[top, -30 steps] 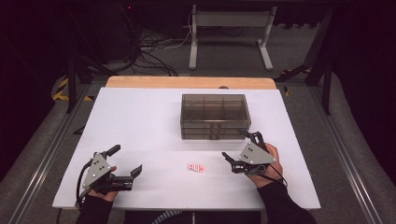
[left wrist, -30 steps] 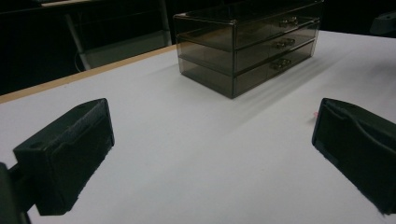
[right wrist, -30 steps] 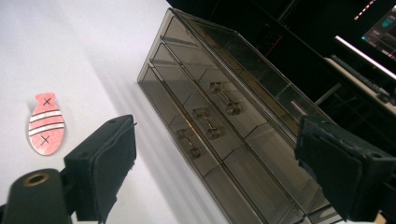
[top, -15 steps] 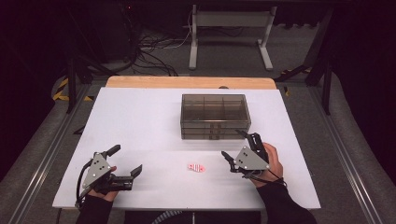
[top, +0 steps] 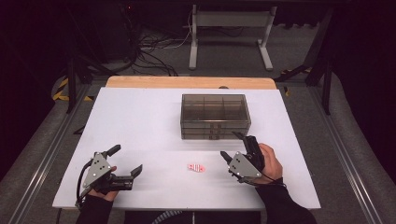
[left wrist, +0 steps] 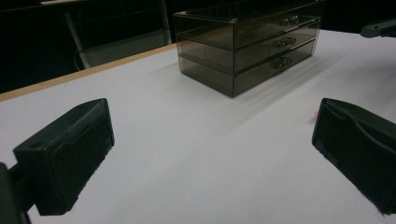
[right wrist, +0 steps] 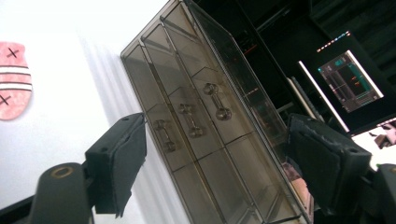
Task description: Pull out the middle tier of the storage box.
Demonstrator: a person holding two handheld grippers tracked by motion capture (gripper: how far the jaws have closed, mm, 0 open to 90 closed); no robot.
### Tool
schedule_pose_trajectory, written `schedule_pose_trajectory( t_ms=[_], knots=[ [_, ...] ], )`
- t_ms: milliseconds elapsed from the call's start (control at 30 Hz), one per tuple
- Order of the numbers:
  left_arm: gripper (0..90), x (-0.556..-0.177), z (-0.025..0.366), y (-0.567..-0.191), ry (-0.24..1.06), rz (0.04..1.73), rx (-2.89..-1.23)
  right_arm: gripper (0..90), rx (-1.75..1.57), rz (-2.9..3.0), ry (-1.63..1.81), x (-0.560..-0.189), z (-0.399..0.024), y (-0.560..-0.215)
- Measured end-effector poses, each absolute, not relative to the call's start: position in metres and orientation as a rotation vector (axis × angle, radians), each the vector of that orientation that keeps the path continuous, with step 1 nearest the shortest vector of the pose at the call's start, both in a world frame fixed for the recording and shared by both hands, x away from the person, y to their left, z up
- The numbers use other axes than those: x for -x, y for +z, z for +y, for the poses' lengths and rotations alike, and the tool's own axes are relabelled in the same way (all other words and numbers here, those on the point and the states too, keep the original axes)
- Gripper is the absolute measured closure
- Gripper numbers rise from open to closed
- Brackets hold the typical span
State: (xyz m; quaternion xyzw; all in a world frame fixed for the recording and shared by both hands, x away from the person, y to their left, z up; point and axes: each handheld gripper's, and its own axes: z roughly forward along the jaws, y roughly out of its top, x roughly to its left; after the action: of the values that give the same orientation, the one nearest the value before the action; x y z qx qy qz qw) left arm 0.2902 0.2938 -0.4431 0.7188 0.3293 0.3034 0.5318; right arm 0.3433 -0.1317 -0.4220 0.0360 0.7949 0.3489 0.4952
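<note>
A smoky see-through drawer box with three handled drawers stands at the middle of the white table. A small pink and white tag lies flat in front of it. My right gripper rests near the box's front right corner. It is open, its jaws have just been closing a little, and nothing is between them. Its own view looks at the drawer handles, with the tag at the far left. My left gripper sits open and empty at the front left, facing the box.
A wooden strip edges the table's far side. Beyond it are a metal stand and cables on the floor. Rails run along both sides of the table. A lit screen glows behind the box.
The right gripper has turned slightly where it rests and its jaws stand a little narrower. The left gripper, the box and the tag have not moved.
</note>
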Motion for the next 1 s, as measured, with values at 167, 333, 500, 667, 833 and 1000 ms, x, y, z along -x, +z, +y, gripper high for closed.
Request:
schedule_pose_trajectory(
  t_ms=[167,333,500,667,833,1000],
  knots=[
    [0.0,-0.290,0.294,-0.443,0.725,0.782,-1.709,26.0,-0.055,1.896,0.790,-0.341,-0.128,-0.426],
    [0.0,-0.291,0.294,-0.443,0.727,0.781,-1.709,27.8,-0.031,1.875,0.754,-0.340,-0.127,-0.428],
    [0.0,-0.291,0.294,-0.443,0.729,0.780,-1.710,29.1,-0.002,1.847,0.702,-0.341,-0.124,-0.430],
    [0.0,-0.291,0.294,-0.443,0.728,0.782,-1.709,30.6,0.025,1.830,0.659,-0.341,-0.122,-0.433],
    [0.0,-0.291,0.295,-0.443,0.727,0.781,-1.711,31.6,0.051,1.808,0.614,-0.342,-0.119,-0.436],
    [0.0,-0.291,0.295,-0.443,0.729,0.780,-1.711,32.3,0.075,1.788,0.580,-0.343,-0.117,-0.437]
  ],
)
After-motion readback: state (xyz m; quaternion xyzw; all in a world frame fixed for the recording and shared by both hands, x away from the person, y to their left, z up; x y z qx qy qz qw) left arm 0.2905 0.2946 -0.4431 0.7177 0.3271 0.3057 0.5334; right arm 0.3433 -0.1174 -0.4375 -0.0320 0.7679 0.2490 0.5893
